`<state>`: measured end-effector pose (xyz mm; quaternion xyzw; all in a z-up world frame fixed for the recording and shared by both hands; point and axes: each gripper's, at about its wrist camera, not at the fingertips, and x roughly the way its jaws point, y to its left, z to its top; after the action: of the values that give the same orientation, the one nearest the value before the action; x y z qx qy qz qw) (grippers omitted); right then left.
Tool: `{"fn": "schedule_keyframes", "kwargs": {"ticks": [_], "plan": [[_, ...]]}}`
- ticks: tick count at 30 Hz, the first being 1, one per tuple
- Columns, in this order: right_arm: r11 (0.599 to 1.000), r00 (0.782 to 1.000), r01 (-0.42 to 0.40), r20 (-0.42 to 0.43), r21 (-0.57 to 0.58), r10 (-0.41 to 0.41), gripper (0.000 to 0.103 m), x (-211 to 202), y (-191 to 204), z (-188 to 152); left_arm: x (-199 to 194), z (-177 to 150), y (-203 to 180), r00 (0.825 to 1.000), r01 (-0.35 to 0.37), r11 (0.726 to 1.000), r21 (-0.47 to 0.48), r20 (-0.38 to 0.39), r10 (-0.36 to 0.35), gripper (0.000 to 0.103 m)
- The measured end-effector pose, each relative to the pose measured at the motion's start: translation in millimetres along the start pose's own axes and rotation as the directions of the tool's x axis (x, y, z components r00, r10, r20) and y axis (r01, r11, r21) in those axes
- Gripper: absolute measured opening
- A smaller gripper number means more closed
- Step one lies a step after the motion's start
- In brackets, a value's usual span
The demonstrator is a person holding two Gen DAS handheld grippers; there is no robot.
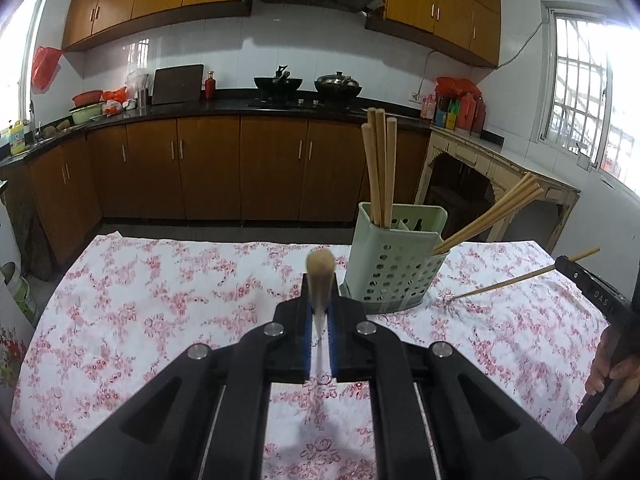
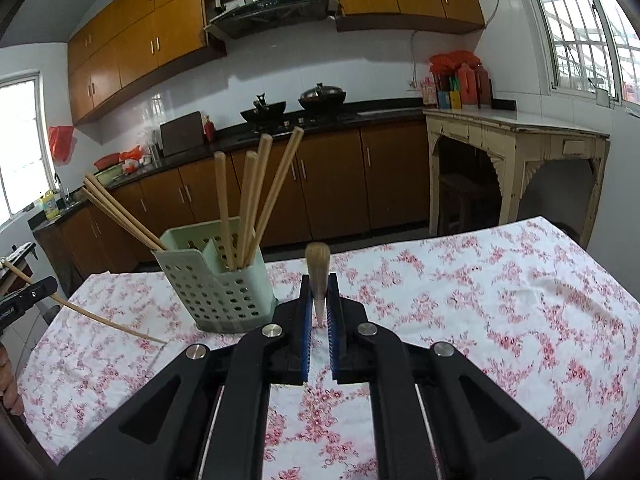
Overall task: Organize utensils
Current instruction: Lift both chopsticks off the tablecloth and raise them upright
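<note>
Wooden chopsticks are the whole job here, and most of them already stand in the pale green caddy (image 1: 394, 264) on the floral tabletop (image 1: 160, 280). Going left to right in the left wrist view: the left part of the cloth lies bare, then comes the left hand-held gripper (image 1: 320, 312), its jaws closed narrow on a single chopstick (image 1: 320, 276) that points away toward the caddy. Just right of it the caddy holds an upright bunch (image 1: 378, 168) in its far compartment and a slanted bunch (image 1: 492, 212) leaning out to the right from the near one. Further right, the right hand-held gripper (image 1: 576, 270) comes in from the edge, clamped on a second chopstick (image 1: 508, 280) whose thin tip dips toward the cloth; whether it touches I cannot tell.

The right wrist view agrees: its own jaws pinch that stick, the caddy (image 2: 216, 280) stands to the left, and nothing loose shows on the cloth to the right.

By my reading the sorting is nearly finished. What remains seems to be dropping these two held sticks into a compartment, thin end down. No other utensils are visible on the cloth, though the near corners are hidden behind the gripper bodies.
</note>
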<state>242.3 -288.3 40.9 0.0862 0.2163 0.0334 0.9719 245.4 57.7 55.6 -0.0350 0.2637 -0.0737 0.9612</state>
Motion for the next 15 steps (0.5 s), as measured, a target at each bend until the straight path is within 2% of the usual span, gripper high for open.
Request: {"fn": "schedule_keyframes", "kwargs": {"ticks": [8,15], "plan": [[1.000,0.999,-0.027,0.035,-0.011,0.027,0.008,-14,9,18,-4,10,-3,1.000,-0.007,1.000,0.012,0.020,0.007,0.007],[0.993,0.991,-0.119,0.060,0.006,0.119,0.008,-42,20,58,-27,38,-22,0.997,0.040,0.998,0.047,0.061,-0.043,0.007]]}}
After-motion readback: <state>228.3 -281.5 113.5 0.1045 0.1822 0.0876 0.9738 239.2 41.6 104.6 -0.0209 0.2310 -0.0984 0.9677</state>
